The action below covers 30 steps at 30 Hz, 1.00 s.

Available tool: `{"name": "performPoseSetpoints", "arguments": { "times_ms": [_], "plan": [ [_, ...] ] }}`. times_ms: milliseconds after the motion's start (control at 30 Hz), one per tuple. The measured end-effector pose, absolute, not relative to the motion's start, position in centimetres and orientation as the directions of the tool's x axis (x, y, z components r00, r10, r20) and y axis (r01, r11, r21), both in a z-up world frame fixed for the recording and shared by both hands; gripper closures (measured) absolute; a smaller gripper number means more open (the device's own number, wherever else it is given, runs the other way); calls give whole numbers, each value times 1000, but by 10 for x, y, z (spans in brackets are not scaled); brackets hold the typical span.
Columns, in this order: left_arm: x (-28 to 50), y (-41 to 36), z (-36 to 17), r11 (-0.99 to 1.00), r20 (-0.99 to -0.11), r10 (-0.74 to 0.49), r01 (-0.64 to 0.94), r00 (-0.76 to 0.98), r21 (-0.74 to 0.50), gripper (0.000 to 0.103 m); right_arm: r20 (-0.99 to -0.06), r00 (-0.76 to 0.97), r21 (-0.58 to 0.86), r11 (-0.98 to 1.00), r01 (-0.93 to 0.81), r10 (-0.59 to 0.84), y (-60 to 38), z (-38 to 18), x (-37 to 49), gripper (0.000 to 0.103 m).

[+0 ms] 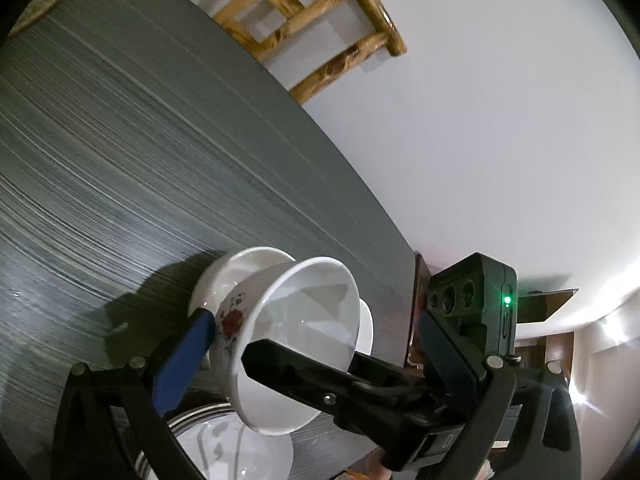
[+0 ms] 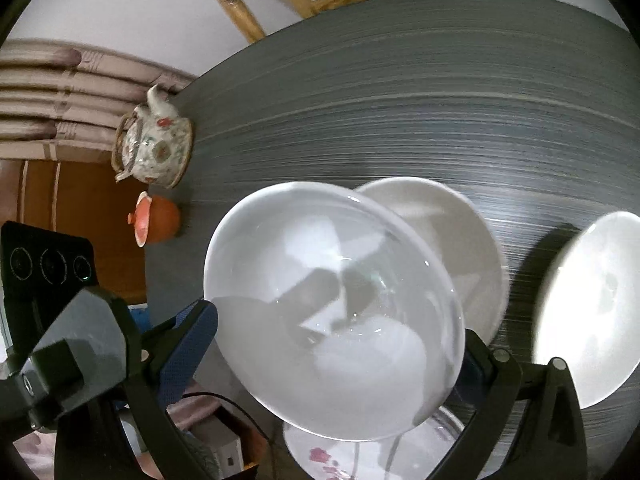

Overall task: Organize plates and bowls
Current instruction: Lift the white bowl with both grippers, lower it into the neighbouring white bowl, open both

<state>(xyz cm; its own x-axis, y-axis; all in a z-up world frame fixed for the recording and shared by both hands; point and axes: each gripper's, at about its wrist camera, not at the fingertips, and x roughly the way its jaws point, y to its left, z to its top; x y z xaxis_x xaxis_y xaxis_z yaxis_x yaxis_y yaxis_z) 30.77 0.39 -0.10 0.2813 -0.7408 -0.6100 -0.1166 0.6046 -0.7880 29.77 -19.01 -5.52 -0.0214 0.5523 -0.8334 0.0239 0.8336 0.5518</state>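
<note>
1. One white ceramic bowl with a red flower print (image 1: pixel 280 344) was held tipped above the dark grey streaked table (image 1: pixel 120 160), pinched at its rim by the right tongs (image 1: pixel 256 356).
2. In the right wrist view its glossy inside (image 2: pixel 332 312) filled the frame between the blue-padded fingers (image 2: pixel 188 352).
3. Left tongs (image 1: pixel 316 344) stood wide apart around the bowl, gripping nothing.
4. Other white dishes (image 2: pixel 592 312) lay near; a floral teapot (image 2: pixel 160 148) sat at the table's edge.
</note>
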Motion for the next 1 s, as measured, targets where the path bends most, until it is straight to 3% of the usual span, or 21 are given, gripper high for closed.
{"name": "performPoseSetpoints", "arguments": {
  "times_ms": [1000],
  "plan": [
    [292,18,-23,583,-597,-764,-133,247,-801,0,-919,-25,395,916,-67,394,-184,-60,298,1]
  ]
}}
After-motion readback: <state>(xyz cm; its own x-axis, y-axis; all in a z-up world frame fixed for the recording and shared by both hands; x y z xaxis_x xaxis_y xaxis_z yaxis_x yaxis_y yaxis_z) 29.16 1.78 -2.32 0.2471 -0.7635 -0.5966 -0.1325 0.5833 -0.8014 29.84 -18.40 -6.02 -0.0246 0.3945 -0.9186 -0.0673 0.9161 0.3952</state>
